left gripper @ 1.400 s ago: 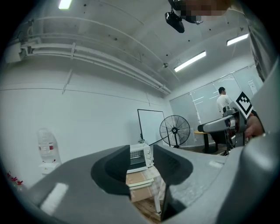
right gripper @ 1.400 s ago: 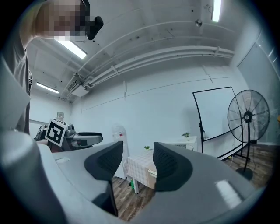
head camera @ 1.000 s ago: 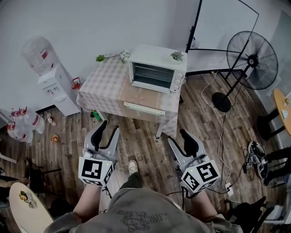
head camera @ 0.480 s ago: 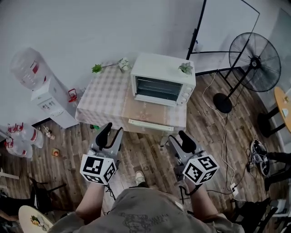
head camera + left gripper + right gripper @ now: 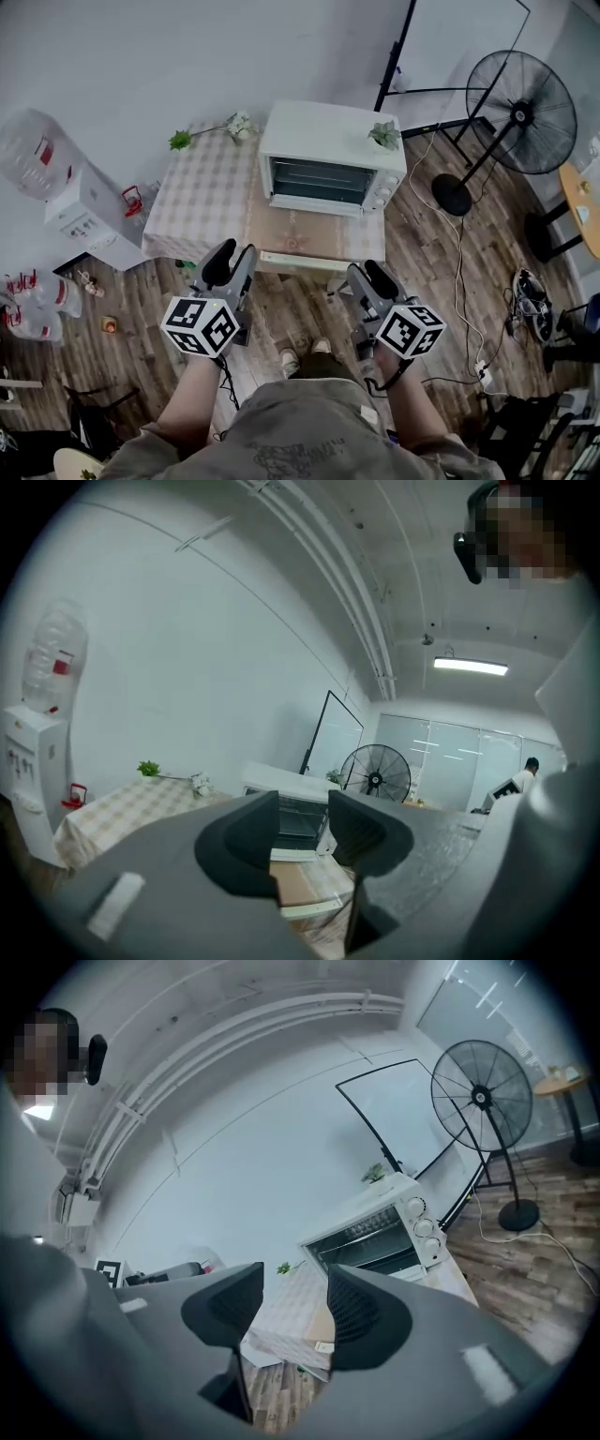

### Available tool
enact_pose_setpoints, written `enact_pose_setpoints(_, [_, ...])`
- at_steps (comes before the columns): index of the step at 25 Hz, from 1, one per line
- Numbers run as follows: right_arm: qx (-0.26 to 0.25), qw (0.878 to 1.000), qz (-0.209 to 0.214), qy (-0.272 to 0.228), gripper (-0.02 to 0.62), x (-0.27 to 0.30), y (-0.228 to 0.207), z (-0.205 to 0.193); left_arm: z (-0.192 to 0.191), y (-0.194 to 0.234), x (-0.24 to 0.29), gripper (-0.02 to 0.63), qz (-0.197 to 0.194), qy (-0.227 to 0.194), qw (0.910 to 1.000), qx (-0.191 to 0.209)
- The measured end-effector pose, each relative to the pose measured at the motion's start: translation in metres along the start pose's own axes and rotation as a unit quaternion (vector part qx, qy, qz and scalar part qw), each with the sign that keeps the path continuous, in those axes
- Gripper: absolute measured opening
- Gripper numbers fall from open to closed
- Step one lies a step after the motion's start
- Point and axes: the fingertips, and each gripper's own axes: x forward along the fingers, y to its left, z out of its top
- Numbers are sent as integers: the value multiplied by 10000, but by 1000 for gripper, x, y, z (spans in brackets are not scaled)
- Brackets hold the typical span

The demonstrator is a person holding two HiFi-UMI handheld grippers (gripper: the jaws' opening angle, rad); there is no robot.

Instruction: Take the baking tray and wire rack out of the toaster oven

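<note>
A white toaster oven (image 5: 330, 141) stands on a table with a checked cloth (image 5: 192, 202). Its door (image 5: 300, 234) hangs open toward me, the white handle (image 5: 298, 262) at the front edge. Inside the dark cavity (image 5: 319, 180) I see wire bars; the tray cannot be told apart from the rack. My left gripper (image 5: 229, 263) and right gripper (image 5: 364, 278) are held short of the table, both open and empty. The oven (image 5: 298, 819) shows between the left jaws, and the oven (image 5: 375, 1232) lies beyond the right jaws.
A water dispenser (image 5: 70, 202) stands left of the table with bottles (image 5: 33, 305) on the floor. A pedestal fan (image 5: 525, 112) and a black frame stand (image 5: 398, 56) are at the right, cables (image 5: 459, 281) trailing on the wooden floor. Small plants (image 5: 382, 134) sit on the oven and table.
The table and oven have come nearer and larger in the head view as the person stepped forward. Both grippers stay open, now close to the table's front edge.
</note>
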Motion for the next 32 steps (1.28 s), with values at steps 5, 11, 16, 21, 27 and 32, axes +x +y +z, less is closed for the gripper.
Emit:
enact_pose_setpoints(5, [381, 9990, -207, -68, 241, 25, -34, 2, -13, 16, 36, 172, -120, 103, 9986, -496])
enact_pose_setpoints(11, [641, 9970, -415, 92, 240, 64, -78, -2, -32, 41, 86, 172, -85, 303, 9943, -1023])
enact_pose_setpoints(16, [962, 9939, -475, 249, 239, 105, -111, -4, -50, 63, 137, 172, -32, 584, 9894, -1330])
enact_pose_setpoints(21, [1377, 9886, -549, 248, 239, 144, -145, -1, -71, 82, 186, 172, 20, 775, 9824, -1697])
enact_pose_setpoints(27, [1896, 9802, -527, 208, 238, 188, -185, -1, -103, 104, 240, 172, 110, 897, 9657, -2435])
enact_pose_setpoints(32, [2391, 9698, -452, 159, 237, 218, -217, -9, -138, 121, 274, 172, 211, 976, 9356, -3386])
